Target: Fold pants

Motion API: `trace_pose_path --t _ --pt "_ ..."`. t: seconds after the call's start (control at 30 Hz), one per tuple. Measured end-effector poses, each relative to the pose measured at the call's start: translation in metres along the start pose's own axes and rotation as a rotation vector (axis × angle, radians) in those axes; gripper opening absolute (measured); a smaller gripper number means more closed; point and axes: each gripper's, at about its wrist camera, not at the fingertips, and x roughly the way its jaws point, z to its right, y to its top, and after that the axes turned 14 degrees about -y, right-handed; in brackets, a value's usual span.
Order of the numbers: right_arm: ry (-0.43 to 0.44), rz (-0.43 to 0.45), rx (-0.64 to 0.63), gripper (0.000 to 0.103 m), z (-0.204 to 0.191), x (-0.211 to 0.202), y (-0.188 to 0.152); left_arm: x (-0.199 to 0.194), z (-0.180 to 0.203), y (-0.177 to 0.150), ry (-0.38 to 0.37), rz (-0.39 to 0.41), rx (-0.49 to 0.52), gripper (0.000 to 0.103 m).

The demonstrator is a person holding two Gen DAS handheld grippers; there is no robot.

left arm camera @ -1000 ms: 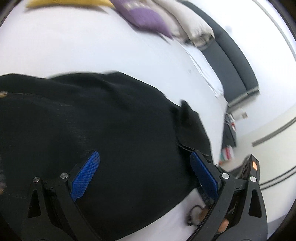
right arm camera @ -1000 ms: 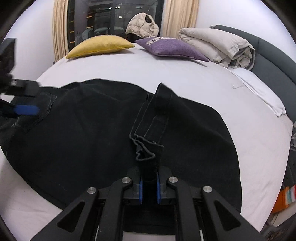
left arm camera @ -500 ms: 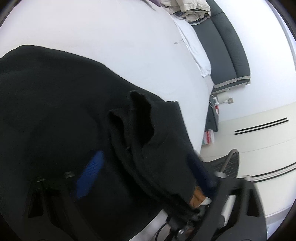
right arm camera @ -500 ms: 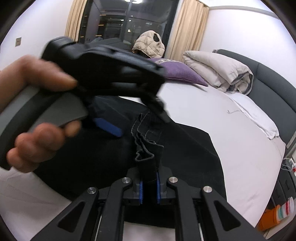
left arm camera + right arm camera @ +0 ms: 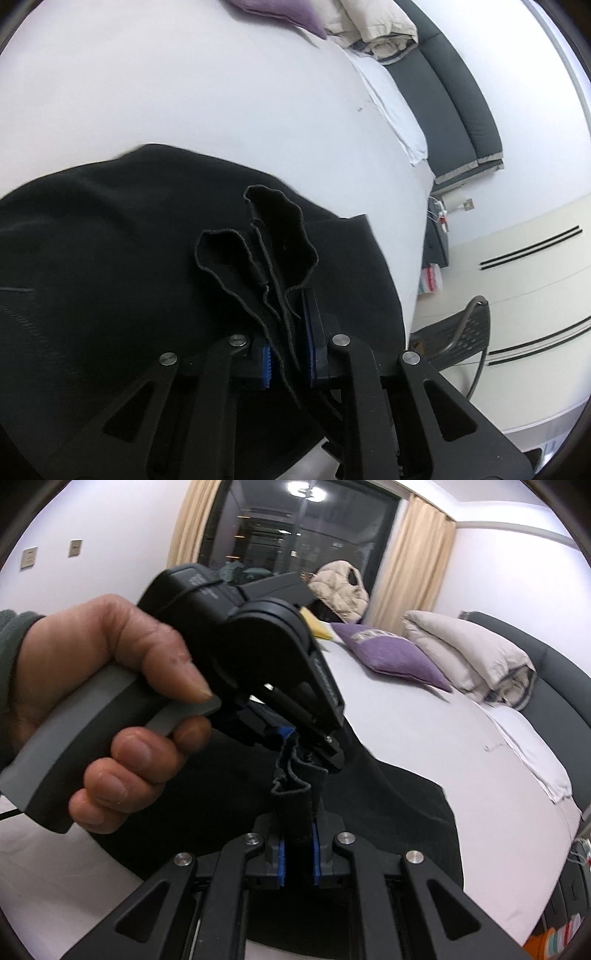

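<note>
1. The bed (image 5: 184, 92) with its white sheet fills most of both views.
2. The black pants (image 5: 92, 277) lie spread on the sheet, from the centre toward 8 o'clock in the left wrist view.
3. A beige folded duvet (image 5: 469, 657) rests at 2 o'clock in the right wrist view, and a purple pillow (image 5: 391, 653) lies just beside it.
4. The person's left hand (image 5: 92, 701) grips the grey handle at 9 o'clock.
5. The left gripper (image 5: 288, 350) is pressed together, pinching a bunched edge of the pants.
6. The right gripper (image 5: 298, 853), at 6 o'clock, also pinches a raised fold of the pants, just below the left gripper's tip.
</note>
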Motion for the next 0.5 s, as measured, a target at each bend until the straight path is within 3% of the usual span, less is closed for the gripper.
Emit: trace_pose_path --t 0.13,0.23,0.33,0.4,0.5 --pt "0.043 -0.016 -0.034 0.012 -0.021 0.008 0.001 -0.015 -0.018 -0.004 0.044 0.015 -0.019 0.012" --pt "0.105 -0.094 -0.035 0.013 -0.036 0.029 -0.009 -0.017 -0.042 -0.006 0.053 0.012 -0.065 0.012" --pt "0.186 -0.165 -0.035 0.027 -0.042 0.037 -0.020 -0.025 -0.049 -0.011 0.042 0.016 -0.076 0.013" --pt "0.255 -0.179 0.026 0.052 -0.028 0.032 -0.019 -0.037 -0.044 -0.014 0.087 0.030 -0.047 0.018" --pt "0.345 -0.182 0.115 0.056 0.006 0.018 -0.018 -0.064 -0.037 -0.014 0.171 0.090 -0.011 0.029"
